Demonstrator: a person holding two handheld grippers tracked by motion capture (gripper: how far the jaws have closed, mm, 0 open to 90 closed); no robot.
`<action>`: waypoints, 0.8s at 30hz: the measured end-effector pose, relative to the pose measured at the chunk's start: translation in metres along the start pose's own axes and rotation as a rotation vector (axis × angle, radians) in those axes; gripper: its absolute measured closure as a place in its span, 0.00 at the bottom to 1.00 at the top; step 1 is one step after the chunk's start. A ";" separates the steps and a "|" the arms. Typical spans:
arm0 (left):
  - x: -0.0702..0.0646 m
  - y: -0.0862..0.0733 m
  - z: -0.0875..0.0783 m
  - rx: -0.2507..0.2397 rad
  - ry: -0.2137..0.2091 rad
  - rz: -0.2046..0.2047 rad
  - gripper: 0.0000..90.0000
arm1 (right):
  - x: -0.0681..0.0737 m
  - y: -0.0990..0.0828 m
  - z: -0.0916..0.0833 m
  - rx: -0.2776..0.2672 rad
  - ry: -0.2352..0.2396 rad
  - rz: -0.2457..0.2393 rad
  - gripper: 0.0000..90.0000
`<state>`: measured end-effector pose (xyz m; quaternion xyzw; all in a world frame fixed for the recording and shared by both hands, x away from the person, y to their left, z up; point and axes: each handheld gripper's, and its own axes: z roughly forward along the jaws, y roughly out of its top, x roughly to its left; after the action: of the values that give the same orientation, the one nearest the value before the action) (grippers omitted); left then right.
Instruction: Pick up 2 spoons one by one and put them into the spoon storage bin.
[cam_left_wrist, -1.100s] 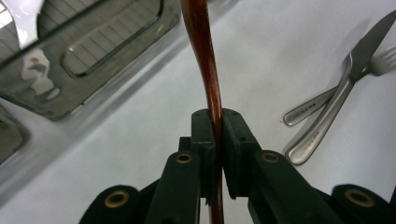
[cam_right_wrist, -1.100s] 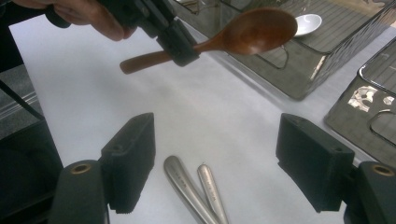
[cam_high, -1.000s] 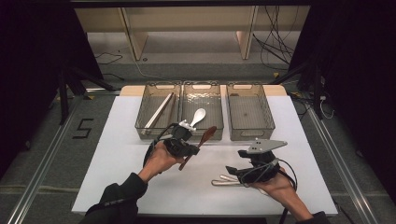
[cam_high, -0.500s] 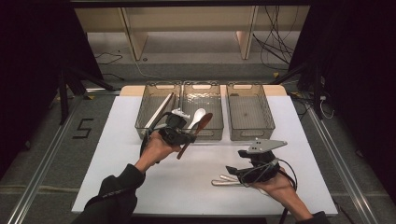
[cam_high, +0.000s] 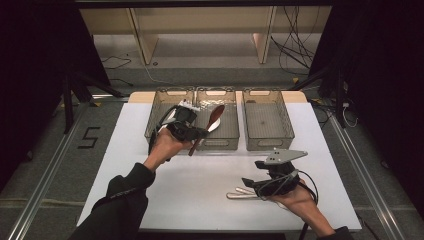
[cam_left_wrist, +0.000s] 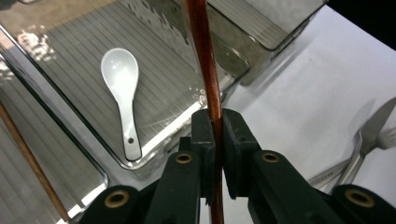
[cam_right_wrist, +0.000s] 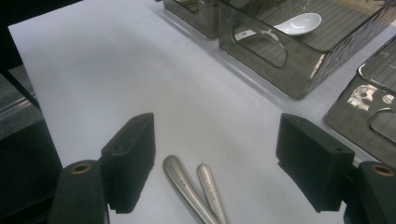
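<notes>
The long reddish-brown wooden spoon (cam_left_wrist: 205, 70), clamped between the pads of the left gripper (cam_high: 192, 131), has been carried up from the white tabletop (cam_high: 200, 185) to hang over the middle smoky plastic bin (cam_high: 220, 142), above a white ceramic spoon (cam_left_wrist: 122, 88); release looks close. The right gripper (cam_right_wrist: 215, 158) waits, jaws spread, over two steel handles (cam_right_wrist: 196, 189).

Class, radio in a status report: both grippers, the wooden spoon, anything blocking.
Left gripper shut on wooden spoon, above middle bin. Right gripper open over cutlery handles. White spoon lies in that bin; nothing blocking.
</notes>
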<state>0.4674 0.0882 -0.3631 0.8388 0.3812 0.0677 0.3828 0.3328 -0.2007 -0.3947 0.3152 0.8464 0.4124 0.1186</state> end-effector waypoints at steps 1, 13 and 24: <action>0.001 0.002 0.000 -0.003 0.001 0.003 0.93 | 0.000 0.000 0.000 0.000 0.000 0.000 0.33; 0.017 0.027 0.004 -0.035 0.026 -0.025 0.93 | 0.000 0.000 0.000 0.001 0.004 0.000 0.33; 0.041 0.039 0.021 -0.044 0.059 -0.089 0.93 | 0.000 0.000 0.001 0.001 0.007 -0.002 0.33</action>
<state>0.5271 0.0880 -0.3580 0.8101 0.4278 0.0835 0.3922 0.3332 -0.2008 -0.3955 0.3129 0.8474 0.4129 0.1161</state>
